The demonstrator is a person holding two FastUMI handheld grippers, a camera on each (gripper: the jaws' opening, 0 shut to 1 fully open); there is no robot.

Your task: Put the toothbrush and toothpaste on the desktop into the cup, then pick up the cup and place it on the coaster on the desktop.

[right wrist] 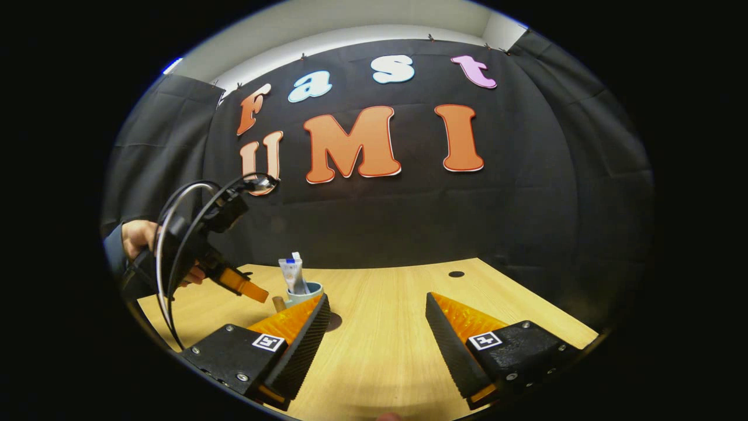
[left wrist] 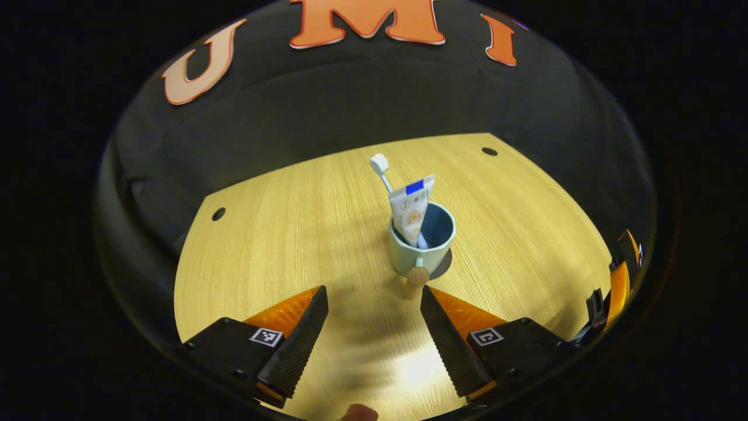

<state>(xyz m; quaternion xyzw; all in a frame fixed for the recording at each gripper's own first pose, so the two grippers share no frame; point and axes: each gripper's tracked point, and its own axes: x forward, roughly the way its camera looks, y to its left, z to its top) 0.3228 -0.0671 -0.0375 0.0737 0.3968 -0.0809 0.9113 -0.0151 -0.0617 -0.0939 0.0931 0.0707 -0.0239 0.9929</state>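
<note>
Cup (left wrist: 422,248), pale blue-green, stands upright near the middle of the wooden tabletop (left wrist: 280,234). It sits on a dark round coaster (left wrist: 443,264), whose edge peeks out at the cup's base. Toothpaste (left wrist: 412,210) tube stands inside the cup, crimped end up, leaning on the rim. Toothbrush (left wrist: 381,169) is in there too, white head up, poking above the tube. Small round wooden knob (left wrist: 418,276) on the cup's near side.

Left gripper (left wrist: 374,321): fingers spread wide, nothing between them, just short of the cup and not touching it; the knob lies close to the right-hand finger's tip.

In the right gripper view, the right gripper (right wrist: 377,327) is likewise wide open and empty, over bare tabletop, the cup ahead past its left-hand finger. Farther left, a hand (right wrist: 140,237) holds the other gripper, cable looping above it.
</note>
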